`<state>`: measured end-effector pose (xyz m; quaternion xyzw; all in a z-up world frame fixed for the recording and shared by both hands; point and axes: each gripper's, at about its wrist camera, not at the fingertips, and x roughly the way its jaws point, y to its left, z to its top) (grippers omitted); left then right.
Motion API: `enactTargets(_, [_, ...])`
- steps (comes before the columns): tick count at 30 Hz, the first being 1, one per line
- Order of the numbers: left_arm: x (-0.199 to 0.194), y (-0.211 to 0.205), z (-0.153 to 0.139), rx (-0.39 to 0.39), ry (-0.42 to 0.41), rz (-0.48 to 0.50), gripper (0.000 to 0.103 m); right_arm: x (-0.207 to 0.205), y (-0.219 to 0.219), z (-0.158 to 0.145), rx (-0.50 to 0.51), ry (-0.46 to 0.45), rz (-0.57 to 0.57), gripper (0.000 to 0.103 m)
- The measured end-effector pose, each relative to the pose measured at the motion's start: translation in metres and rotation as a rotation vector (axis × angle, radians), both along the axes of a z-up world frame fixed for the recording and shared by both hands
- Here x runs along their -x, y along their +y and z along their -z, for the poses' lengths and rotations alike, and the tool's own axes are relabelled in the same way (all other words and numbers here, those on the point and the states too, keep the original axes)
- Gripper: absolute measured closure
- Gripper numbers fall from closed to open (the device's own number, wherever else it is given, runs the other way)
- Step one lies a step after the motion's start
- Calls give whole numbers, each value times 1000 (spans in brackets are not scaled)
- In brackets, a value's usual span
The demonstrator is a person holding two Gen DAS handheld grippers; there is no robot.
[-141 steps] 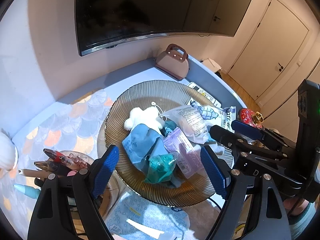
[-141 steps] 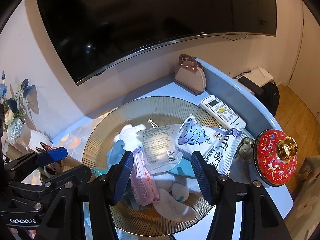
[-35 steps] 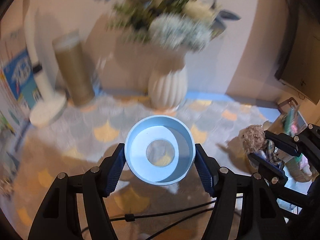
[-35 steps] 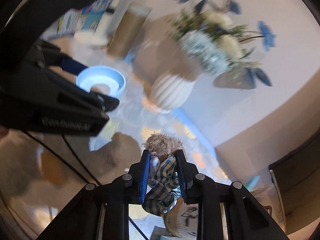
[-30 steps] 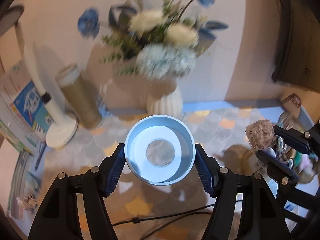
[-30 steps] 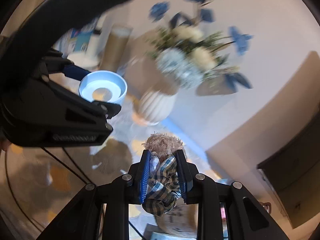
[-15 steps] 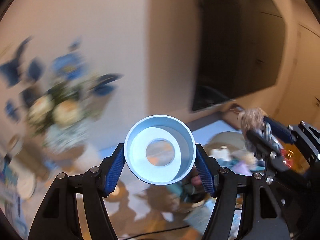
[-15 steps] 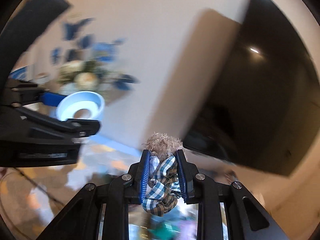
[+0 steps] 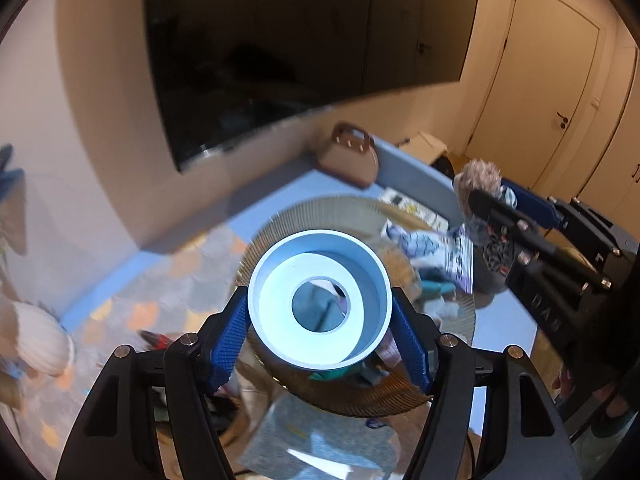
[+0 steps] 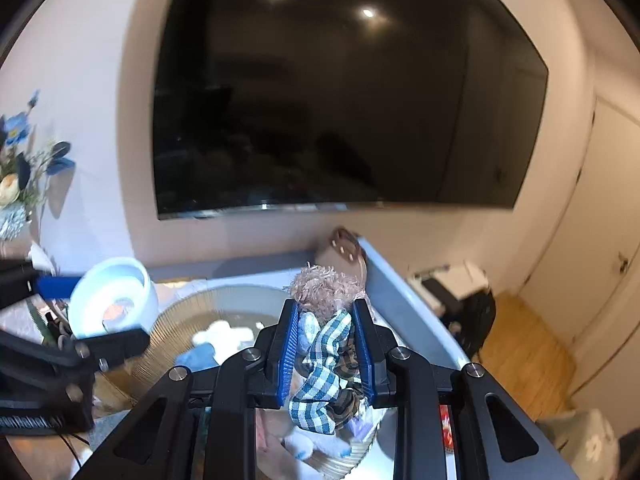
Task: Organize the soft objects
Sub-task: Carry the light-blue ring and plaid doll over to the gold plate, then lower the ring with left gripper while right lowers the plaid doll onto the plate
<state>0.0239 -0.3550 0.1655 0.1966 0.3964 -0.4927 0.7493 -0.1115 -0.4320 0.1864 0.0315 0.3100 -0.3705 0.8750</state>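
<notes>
Far left, right-wrist view: spray of blue and cream artificial flowers (image 10: 18, 168) against the pale wall.

Left, left-wrist view: white ribbed rounded object (image 9: 38, 340), blurred, at the frame's edge on the scallop-patterned table covering (image 9: 160, 292).

Left gripper (image 9: 320, 330): blue ribbed pads clamped on either side of a pale blue round plastic cup with a hole through its base (image 9: 320, 308), held in the air above the near rim of the plate. The same cup (image 10: 114, 296) appeared at the left of the right-wrist view.

Centre: wide, ribbed, amber glass plate (image 9: 320, 208) on the table, carrying a heap of soft goods: a white plush piece (image 10: 224, 334), blue cloth (image 10: 198, 356), and a white printed packet with blue markings (image 9: 432, 248).

Upper centre: large dark wall-mounted television screen (image 10: 340, 92).

Behind the plate: small brown handbag-shaped case with a handle (image 9: 354, 156), standing near the wall.

Right gripper (image 10: 326, 350): blue pads clenched on a small soft doll with curly tan hair and blue-and-white checked cloth (image 10: 324, 344), held above the plate's right side. In the left-wrist view the doll (image 9: 478, 180) showed at the right, beyond the plate.

Far right: cream panelled doors (image 9: 540, 92) and wooden floor (image 10: 528, 352).
</notes>
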Motion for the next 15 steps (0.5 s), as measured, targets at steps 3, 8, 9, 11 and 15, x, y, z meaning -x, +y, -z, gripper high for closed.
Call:
enactTargets(3, [1,-3,7,-16,6,6,37,8,-10,5,-42,-5,11,78])
enactTargets(8, [-2,-7,7,-21,-6,1,37,6,-10,8,-45,-9,-10,78])
enactTargets(9, [-3,-7,7,-23,-13,-4,37,3,-8,9,-45,-10,-16,78])
enactTargets(11, [-4,-9,11,-36,-26,-14,34,-4,-6,9,-47,-14,-33,78])
enactTargets(15, [-2,-7,15,-62,-38,-19,25,-13,-1,14,-74,-3,-140,57])
